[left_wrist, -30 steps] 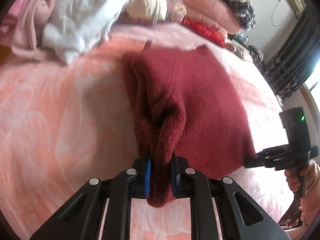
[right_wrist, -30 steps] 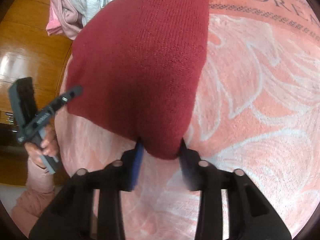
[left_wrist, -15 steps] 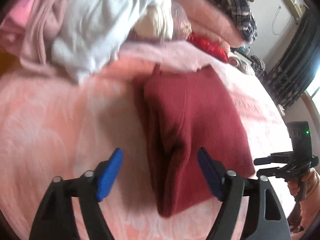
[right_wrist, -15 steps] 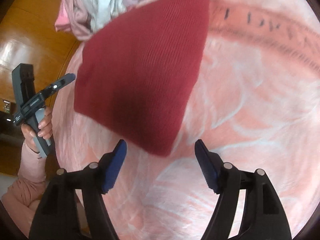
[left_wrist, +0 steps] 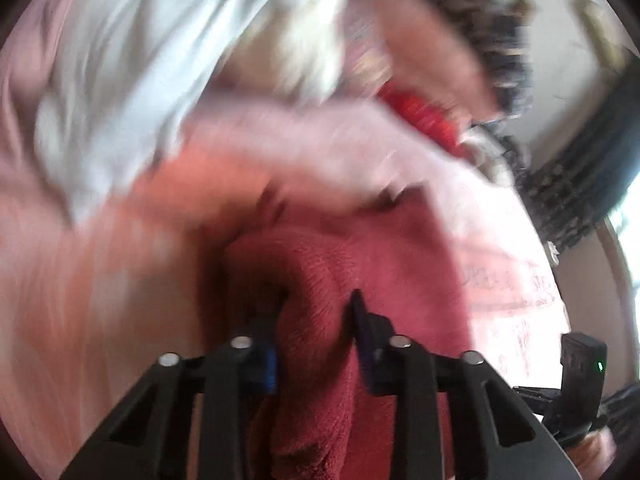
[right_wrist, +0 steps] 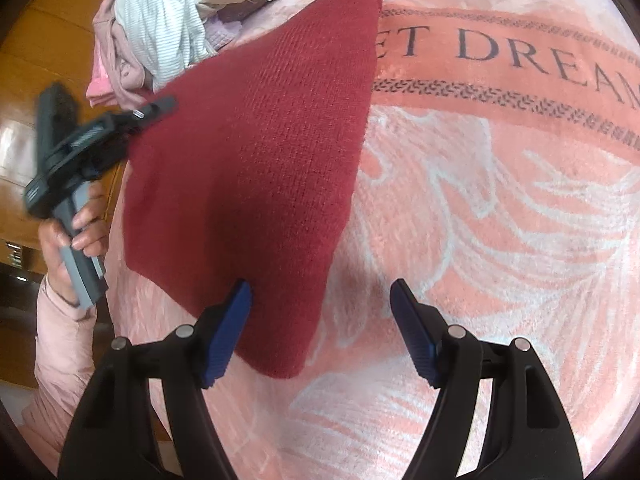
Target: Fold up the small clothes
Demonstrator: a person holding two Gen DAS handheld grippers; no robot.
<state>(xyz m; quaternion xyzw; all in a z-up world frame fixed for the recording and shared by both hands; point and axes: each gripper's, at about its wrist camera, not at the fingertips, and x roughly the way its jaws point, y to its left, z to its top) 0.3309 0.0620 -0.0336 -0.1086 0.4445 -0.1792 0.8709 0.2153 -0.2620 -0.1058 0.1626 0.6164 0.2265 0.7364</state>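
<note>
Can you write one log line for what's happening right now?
left gripper: shut on red sweater | right gripper: open over corner | surface: pink blanket

Right tool (right_wrist: 320,320): black angular arms showing silver rivets, blue ribbed pads (right_wrist: 224,336). Left tool (left_wrist: 314,336): same black frame, blue pads, wearing grey handle. Left hand (right_wrist: 76,232): bare skin, pale pink sleeve.

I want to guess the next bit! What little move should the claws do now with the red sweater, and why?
Probably the right claw should close on the near corner of the red sweater. It is open, with that corner lying between its fingers on the pink blanket. The left claw already pinches a bunched edge, so both ends would be held for the next fold.
</note>
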